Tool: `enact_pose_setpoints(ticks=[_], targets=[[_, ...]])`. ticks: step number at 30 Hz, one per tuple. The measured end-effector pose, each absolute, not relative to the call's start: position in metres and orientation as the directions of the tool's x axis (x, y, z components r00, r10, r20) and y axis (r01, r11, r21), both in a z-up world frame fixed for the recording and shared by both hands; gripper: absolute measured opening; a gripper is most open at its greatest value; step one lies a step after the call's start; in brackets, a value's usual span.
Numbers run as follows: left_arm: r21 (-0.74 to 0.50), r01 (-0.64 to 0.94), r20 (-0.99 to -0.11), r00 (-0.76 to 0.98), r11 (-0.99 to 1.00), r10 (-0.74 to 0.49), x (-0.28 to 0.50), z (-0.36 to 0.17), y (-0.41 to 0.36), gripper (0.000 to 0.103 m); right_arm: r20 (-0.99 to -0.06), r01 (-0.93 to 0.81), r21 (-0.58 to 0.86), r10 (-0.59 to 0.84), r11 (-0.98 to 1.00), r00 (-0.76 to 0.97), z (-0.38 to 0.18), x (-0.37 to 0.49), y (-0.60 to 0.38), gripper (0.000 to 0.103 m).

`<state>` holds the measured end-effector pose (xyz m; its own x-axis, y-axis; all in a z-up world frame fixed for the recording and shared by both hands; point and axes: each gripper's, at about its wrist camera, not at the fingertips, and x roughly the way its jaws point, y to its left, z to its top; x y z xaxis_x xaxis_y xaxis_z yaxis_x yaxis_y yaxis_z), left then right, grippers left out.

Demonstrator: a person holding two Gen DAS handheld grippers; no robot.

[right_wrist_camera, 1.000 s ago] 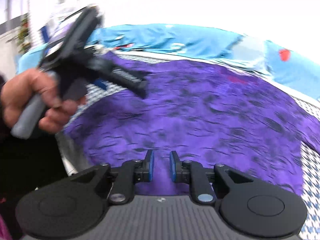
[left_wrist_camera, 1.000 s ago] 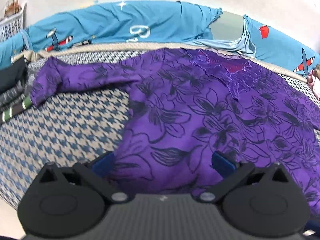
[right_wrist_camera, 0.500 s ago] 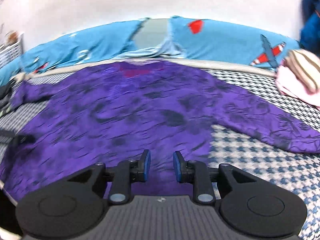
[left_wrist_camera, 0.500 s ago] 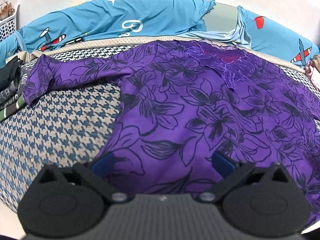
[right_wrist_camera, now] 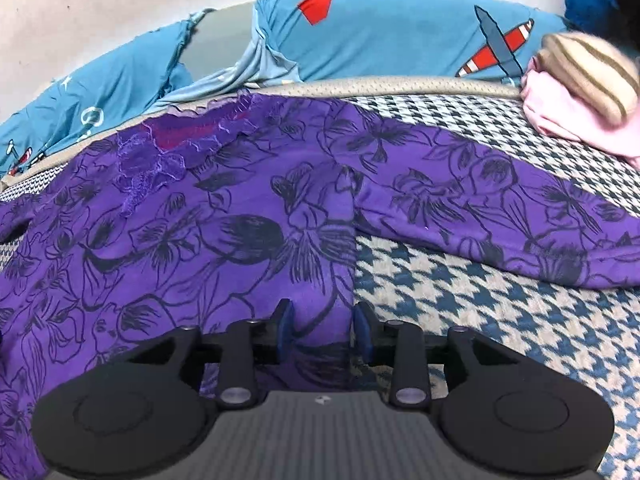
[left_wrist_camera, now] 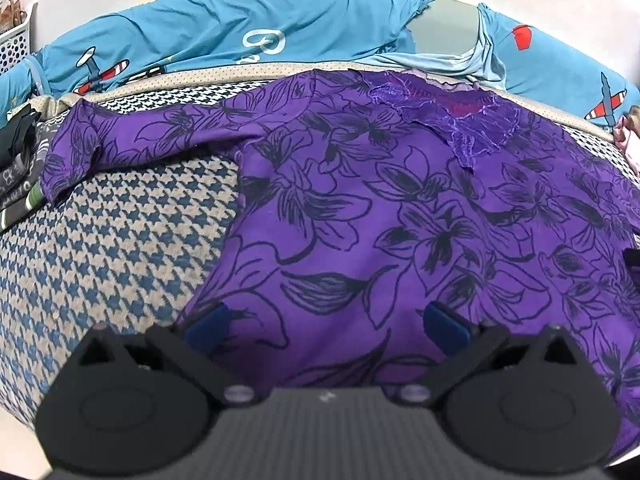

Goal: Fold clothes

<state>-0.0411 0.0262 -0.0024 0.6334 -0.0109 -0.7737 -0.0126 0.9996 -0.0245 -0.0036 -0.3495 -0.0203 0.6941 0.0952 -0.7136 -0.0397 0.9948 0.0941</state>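
In my left camera view, at the far left edge, a dark folded garment [left_wrist_camera: 18, 184] with green and white stripes lies on the houndstooth cover [left_wrist_camera: 112, 240]. In the upper left corner stands a white perforated basket [left_wrist_camera: 16, 44]. Along the top of the frame runs a blue airplane-print sheet [left_wrist_camera: 280, 28]. The purple floral blouse [left_wrist_camera: 400, 208] lies spread flat over the middle and right of the frame, with one sleeve [left_wrist_camera: 132, 140] stretched to the left and the lace neckline [left_wrist_camera: 472, 120] at the upper right. My left gripper [left_wrist_camera: 324, 326] sits at the bottom centre with its jaws wide apart, above the lower part of the blouse, and it holds nothing.

In my right camera view, the blouse [right_wrist_camera: 180, 240] fills the left and centre, and its other sleeve [right_wrist_camera: 500, 216] goes to the right over the cover [right_wrist_camera: 500, 320]. My right gripper [right_wrist_camera: 322, 326] at the bottom centre has its jaws parted a little, with the side edge of the blouse between them; I cannot tell if the pads touch the cloth. In the upper right lie a pink cloth [right_wrist_camera: 560, 108] and a striped beige item [right_wrist_camera: 588, 72].
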Motion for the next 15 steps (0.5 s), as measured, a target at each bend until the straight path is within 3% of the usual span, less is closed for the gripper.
enact_pose_setpoints(ticks=[2,5,15], targets=[[-0.023,-0.012,-0.775,0.632,1.0,-0.01,-0.041,-0.003,0.026,0.103,-0.712,-0.063,0.083,0.104,0.995,0.695,-0.021,-0.004,-0.343,0.012],[-0.019,-0.009,-0.774,0.633,1.0,-0.009,-0.041,-0.004,0.025,0.103,-0.711,-0.065,0.046,0.078,0.997,0.699,-0.022,-0.004,-0.339,0.006],[0.017,0.047,-0.792,0.611,0.999,-0.015,-0.04,-0.011,0.013,0.103,-0.713,0.062,0.033,-0.02,0.998,0.701,-0.018,-0.004,-0.356,0.004]])
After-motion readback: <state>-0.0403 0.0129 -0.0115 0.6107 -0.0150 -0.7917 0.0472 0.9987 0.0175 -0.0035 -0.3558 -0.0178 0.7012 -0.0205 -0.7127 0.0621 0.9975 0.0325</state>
